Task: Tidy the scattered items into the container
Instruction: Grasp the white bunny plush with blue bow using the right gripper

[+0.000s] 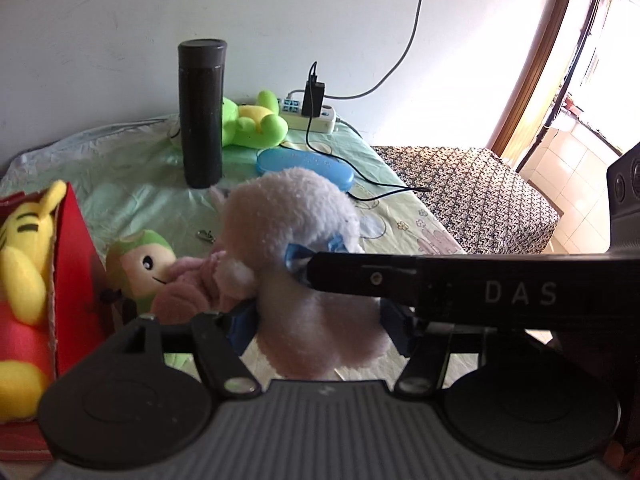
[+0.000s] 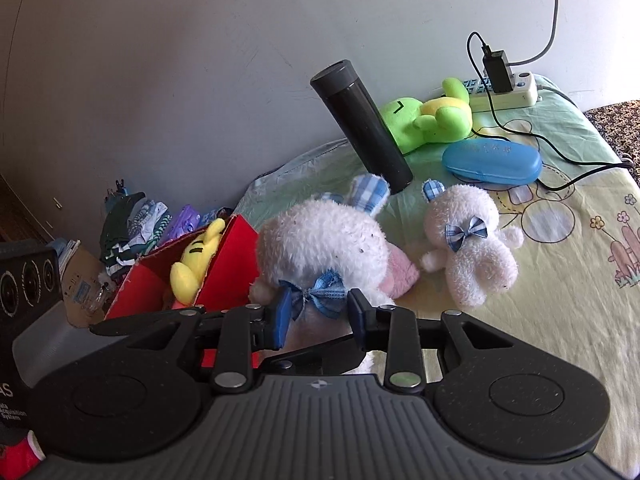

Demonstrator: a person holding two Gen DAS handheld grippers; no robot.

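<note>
A large white plush rabbit (image 2: 320,240) with a blue bow hangs above the table. My right gripper (image 2: 318,312) is shut on it at the bow. My left gripper (image 1: 316,320) is shut on its lower body (image 1: 316,332), blue pads on both sides. One right gripper finger (image 1: 360,276) crosses the left wrist view and touches the bow. The red box (image 1: 70,248) (image 2: 232,256) stands to the left with a yellow tiger plush (image 1: 24,256) (image 2: 196,264) in it. A smaller white rabbit (image 2: 472,248) lies to the right. A green-hooded doll (image 1: 140,264) and a pink plush (image 1: 188,284) lie beside the box.
A black flask (image 1: 201,112) (image 2: 360,124) stands mid-table. Behind it are a green frog plush (image 1: 252,124) (image 2: 428,120), a blue case (image 1: 308,166) (image 2: 492,162) and a power strip (image 2: 504,92) with trailing cables. Folded clothes (image 2: 136,224) are stacked left of the table.
</note>
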